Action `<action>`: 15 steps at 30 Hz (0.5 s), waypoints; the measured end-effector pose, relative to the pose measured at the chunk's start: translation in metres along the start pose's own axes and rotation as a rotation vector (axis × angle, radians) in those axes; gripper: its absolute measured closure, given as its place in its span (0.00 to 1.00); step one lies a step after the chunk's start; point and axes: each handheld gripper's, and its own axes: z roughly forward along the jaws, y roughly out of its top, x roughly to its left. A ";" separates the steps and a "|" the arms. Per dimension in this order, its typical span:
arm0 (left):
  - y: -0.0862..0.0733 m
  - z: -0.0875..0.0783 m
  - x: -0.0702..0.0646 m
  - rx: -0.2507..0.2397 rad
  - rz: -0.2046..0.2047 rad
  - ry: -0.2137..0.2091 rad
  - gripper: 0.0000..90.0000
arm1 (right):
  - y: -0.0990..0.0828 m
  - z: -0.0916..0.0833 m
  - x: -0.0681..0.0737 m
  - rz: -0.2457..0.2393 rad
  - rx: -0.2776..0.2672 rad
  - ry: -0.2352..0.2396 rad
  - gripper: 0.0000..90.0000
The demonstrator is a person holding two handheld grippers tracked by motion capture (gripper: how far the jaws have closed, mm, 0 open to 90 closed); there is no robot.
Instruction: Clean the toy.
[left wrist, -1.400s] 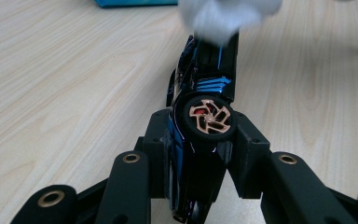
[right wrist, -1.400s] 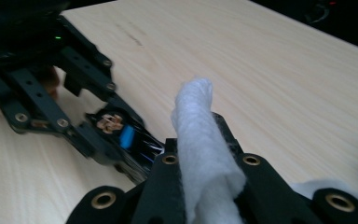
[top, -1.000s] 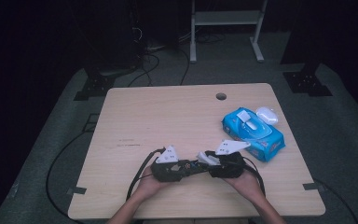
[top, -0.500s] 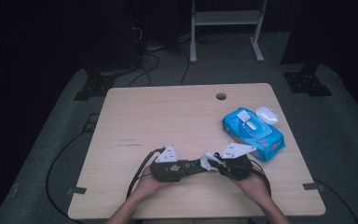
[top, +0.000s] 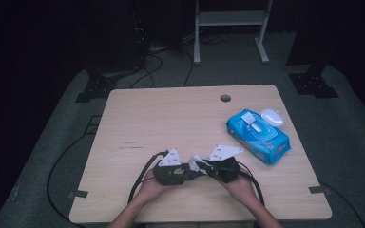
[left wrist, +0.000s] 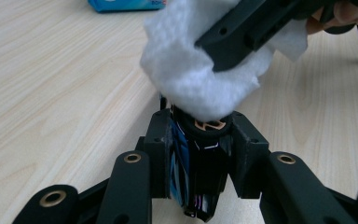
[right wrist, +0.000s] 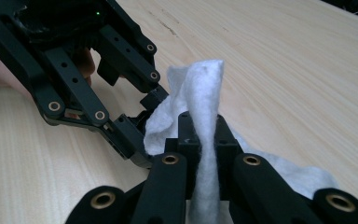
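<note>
My left gripper [left wrist: 199, 135] is shut on a small dark glossy object [left wrist: 200, 161] with an orange-ringed top; its jaws have just been closing on it. My right gripper [right wrist: 199, 135] is shut on a white wipe [right wrist: 205, 93]. That wipe [left wrist: 200, 74] is pressed over the top of the dark object. In the high view both grippers meet tip to tip near the table's front edge, the left gripper [top: 187, 172] and the right gripper [top: 209, 168] with the wipe [top: 197, 164] between them.
A blue pack of wipes [top: 258, 135] lies at the right of the wooden table [top: 171, 123], with a small white case [top: 272, 117] beside it. A cable hole [top: 225, 98] sits near the far edge. Black cables trail off the front.
The right gripper has moved left with the wipe, bringing it onto the object in the left gripper. The left hand has stayed in place.
</note>
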 end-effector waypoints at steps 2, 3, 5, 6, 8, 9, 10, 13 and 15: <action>0.000 0.000 0.000 0.009 -0.002 0.007 0.67 | -0.003 -0.006 -0.008 0.004 0.016 -0.062 0.95; -0.001 0.001 0.000 0.021 -0.008 0.014 0.67 | -0.003 -0.006 -0.008 0.004 0.016 -0.062 0.95; -0.002 0.004 -0.001 0.030 -0.006 0.012 0.68 | -0.007 -0.012 -0.016 0.047 0.014 -0.092 0.95; -0.002 0.005 -0.002 0.033 0.002 0.018 0.71 | -0.006 -0.011 -0.013 0.036 0.012 -0.092 0.95; 0.000 0.005 -0.003 0.031 0.008 0.026 0.72 | -0.004 -0.005 -0.006 0.025 0.007 -0.065 0.95; 0.000 0.006 -0.003 0.034 0.016 0.033 0.73 | -0.001 0.000 0.002 0.002 0.007 -0.056 0.95; -0.001 0.006 -0.003 0.036 0.018 0.041 0.73 | -0.001 0.000 0.002 0.002 0.007 -0.056 0.95; -0.001 0.004 -0.002 0.036 0.020 0.032 0.74 | 0.005 0.007 0.017 -0.012 -0.019 0.037 0.95; -0.001 0.004 -0.002 0.036 0.023 0.033 0.74 | 0.005 0.007 0.018 -0.028 -0.015 0.029 0.95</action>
